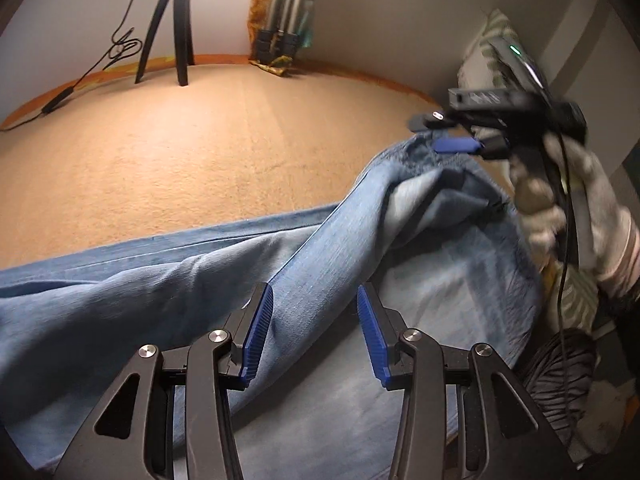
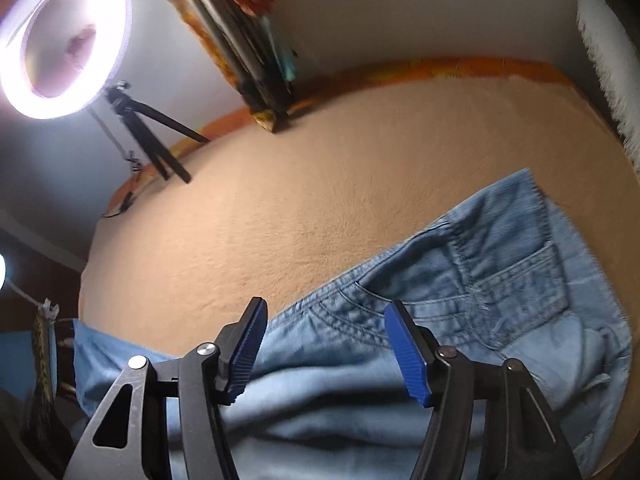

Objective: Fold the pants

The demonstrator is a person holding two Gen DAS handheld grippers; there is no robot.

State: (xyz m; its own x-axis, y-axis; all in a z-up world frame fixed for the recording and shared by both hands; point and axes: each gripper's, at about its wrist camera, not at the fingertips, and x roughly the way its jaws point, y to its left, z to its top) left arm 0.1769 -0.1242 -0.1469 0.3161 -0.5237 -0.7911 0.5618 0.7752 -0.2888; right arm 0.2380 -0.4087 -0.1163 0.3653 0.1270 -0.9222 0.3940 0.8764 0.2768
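Blue denim pants (image 1: 320, 260) lie across a tan bedspread (image 1: 200, 140). My left gripper (image 1: 314, 290) is at the bottom of the left wrist view, and its blue pad tips pinch a raised fold of a pant leg that runs up and to the right. My right gripper (image 1: 440, 134), held by a gloved hand (image 1: 560, 208), hovers just over the far hem of that leg. In the right wrist view my right gripper (image 2: 327, 306) stands wide over the pants' (image 2: 500, 280) pocket area. Both of its pad faces are bare, and the denim lies below them.
A black tripod (image 1: 172, 28) and a cable (image 1: 60, 96) stand at the back left of the bed. A bundle of folded stands (image 1: 280, 20) leans in the corner. A lit ring light (image 2: 68, 36) glares at upper left. A patterned pillow (image 1: 488, 40) lies at the right.
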